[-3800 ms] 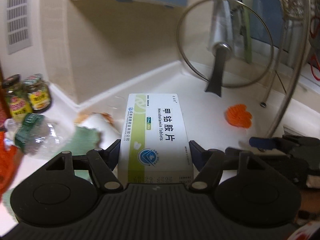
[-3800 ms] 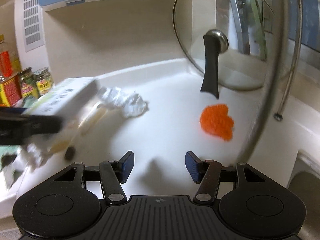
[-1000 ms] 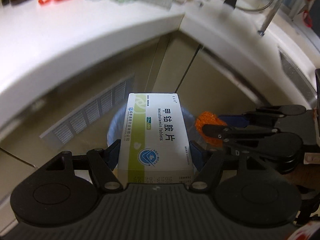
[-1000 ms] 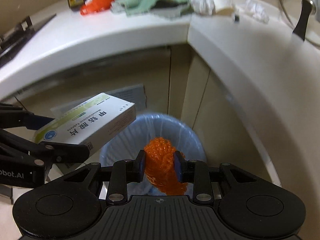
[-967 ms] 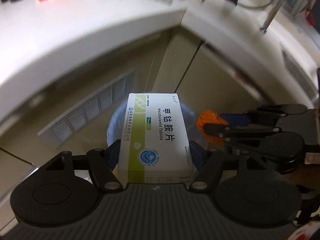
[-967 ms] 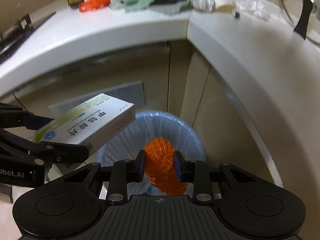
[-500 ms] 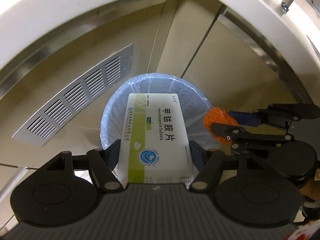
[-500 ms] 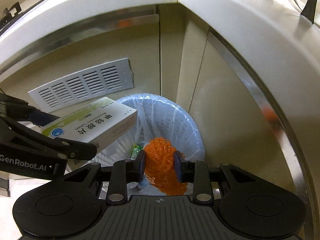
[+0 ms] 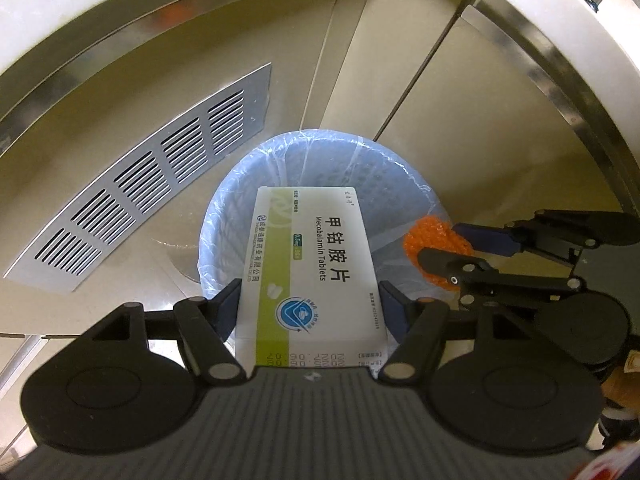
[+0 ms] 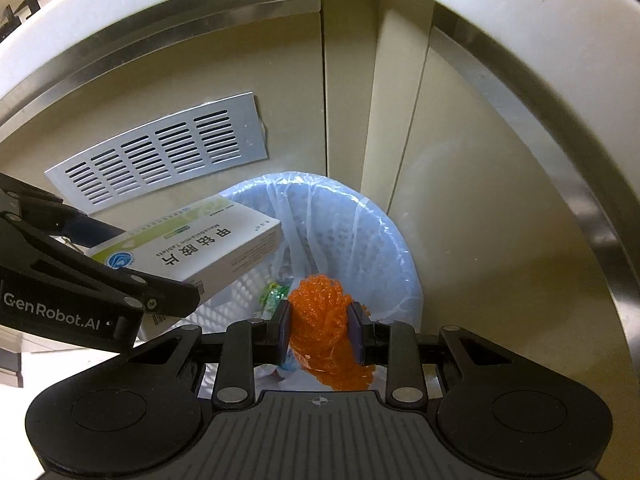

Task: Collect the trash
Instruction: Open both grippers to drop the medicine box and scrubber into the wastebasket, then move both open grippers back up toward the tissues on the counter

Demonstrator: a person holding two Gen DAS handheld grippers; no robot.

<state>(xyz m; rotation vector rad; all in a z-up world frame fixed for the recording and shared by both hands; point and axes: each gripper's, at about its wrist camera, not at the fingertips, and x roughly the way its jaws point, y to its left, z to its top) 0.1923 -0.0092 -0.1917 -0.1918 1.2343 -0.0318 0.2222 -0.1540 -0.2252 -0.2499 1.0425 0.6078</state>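
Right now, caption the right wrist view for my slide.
Right gripper holds orange mesh over lined bin; left gripper's tablet box alongside.

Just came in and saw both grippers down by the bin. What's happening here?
A person is collecting trash with a gripper in each hand. The left gripper is shut on a white and green tablet box, and the right gripper is shut on an orange mesh wad. Both are held over the bin, which is lined with a clear bag and already has some trash in it. Nothing has been let go yet.
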